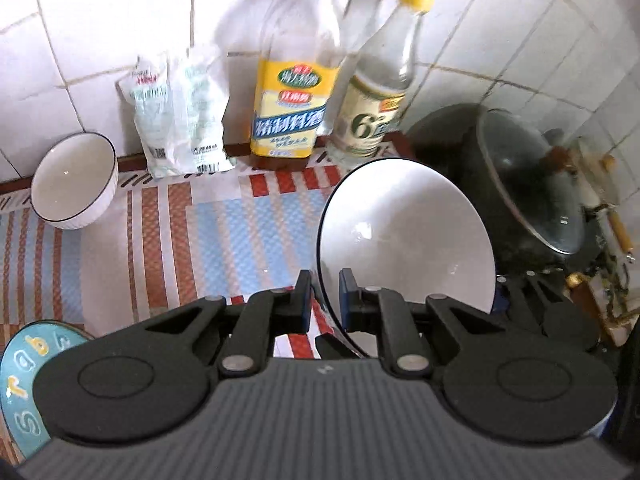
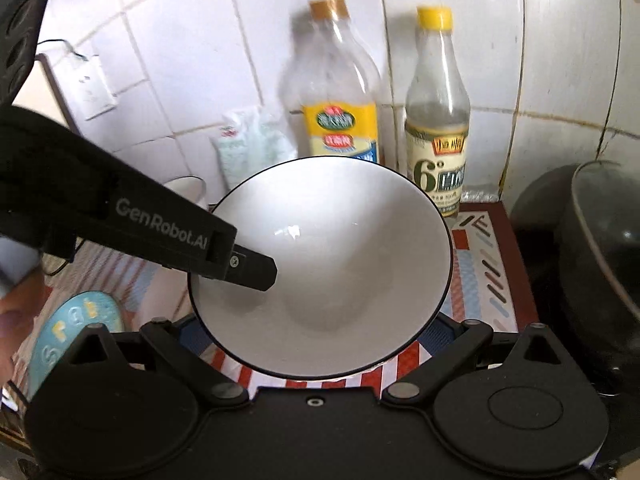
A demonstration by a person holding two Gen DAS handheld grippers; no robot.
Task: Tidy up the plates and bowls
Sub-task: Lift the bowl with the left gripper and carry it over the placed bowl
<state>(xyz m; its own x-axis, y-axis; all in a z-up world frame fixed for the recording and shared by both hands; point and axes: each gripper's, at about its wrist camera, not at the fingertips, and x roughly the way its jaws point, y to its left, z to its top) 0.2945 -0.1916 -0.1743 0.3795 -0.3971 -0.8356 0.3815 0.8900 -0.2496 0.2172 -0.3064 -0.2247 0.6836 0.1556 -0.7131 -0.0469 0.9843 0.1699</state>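
Observation:
A large white bowl with a dark rim (image 1: 404, 232) (image 2: 320, 264) hangs tilted above the striped mat. My left gripper (image 1: 325, 292) is shut on its near rim, one finger inside and one outside. In the right wrist view that left gripper (image 2: 260, 272) reaches in from the left. My right gripper (image 2: 318, 328) stands wide, with the bowl between its blue pads (image 2: 446, 330). The pads lie against its outer wall and the tips are hidden under it. A smaller white bowl (image 1: 74, 180) sits at the far left by the wall. A blue lettered plate (image 1: 22, 380) (image 2: 76, 320) lies at the near left.
Against the tiled wall stand a yellow-labelled bottle (image 1: 290, 108), a yellow-capped bottle (image 1: 380, 92) and a white bag (image 1: 180, 116). A dark wok with a glass lid (image 1: 528, 184) (image 2: 600, 248) fills the right. A wall socket (image 2: 94, 88) is at the left.

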